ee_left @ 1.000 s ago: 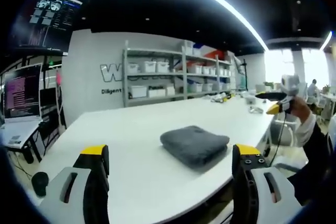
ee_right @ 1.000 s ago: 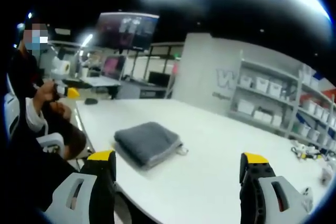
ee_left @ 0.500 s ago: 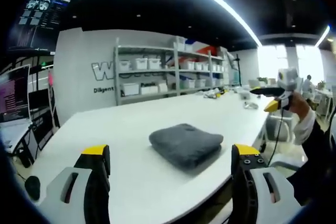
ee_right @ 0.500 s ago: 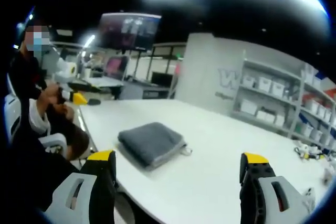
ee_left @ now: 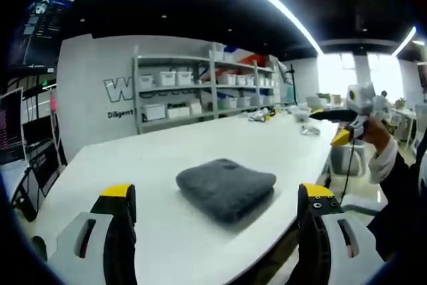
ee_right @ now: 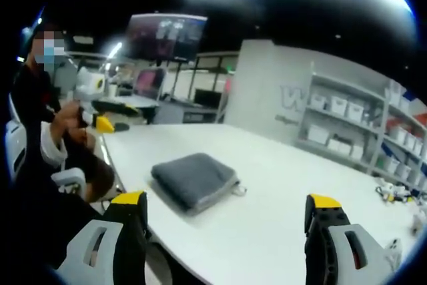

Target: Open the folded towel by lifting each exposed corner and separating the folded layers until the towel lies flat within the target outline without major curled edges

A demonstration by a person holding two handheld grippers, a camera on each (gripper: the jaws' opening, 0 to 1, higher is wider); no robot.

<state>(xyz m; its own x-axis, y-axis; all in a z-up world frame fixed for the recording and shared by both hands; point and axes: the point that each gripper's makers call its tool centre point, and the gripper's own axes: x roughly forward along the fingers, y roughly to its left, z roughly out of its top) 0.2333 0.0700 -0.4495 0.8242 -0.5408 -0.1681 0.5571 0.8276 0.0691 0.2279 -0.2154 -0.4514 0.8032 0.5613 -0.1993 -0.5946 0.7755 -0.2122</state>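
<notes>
A folded dark grey towel point(ee_left: 225, 185) lies on the white table point(ee_left: 153, 165), a little beyond and between my left gripper's jaws. My left gripper point(ee_left: 218, 201) is open, its yellow-tipped jaws wide apart and above the table's near edge. In the right gripper view the same towel point(ee_right: 193, 179) lies left of centre, with a small loop at its right corner. My right gripper point(ee_right: 227, 206) is open too, held short of the towel. The right gripper point(ee_left: 347, 121) also appears at the right of the left gripper view, in a person's hand. The left gripper point(ee_right: 100, 108) appears at the left of the right gripper view.
Shelves with white bins point(ee_left: 193, 95) line the far wall. Small items point(ee_left: 267, 115) lie at the table's far end. Monitors point(ee_right: 163, 35) and desks stand at the left. The person point(ee_right: 40, 118) sits at the table's edge on a white chair point(ee_right: 67, 177).
The left gripper view has shifted so the towel sits more to the left and a bit nearer. In the right gripper view, the person's hand with the left gripper has risen slightly.
</notes>
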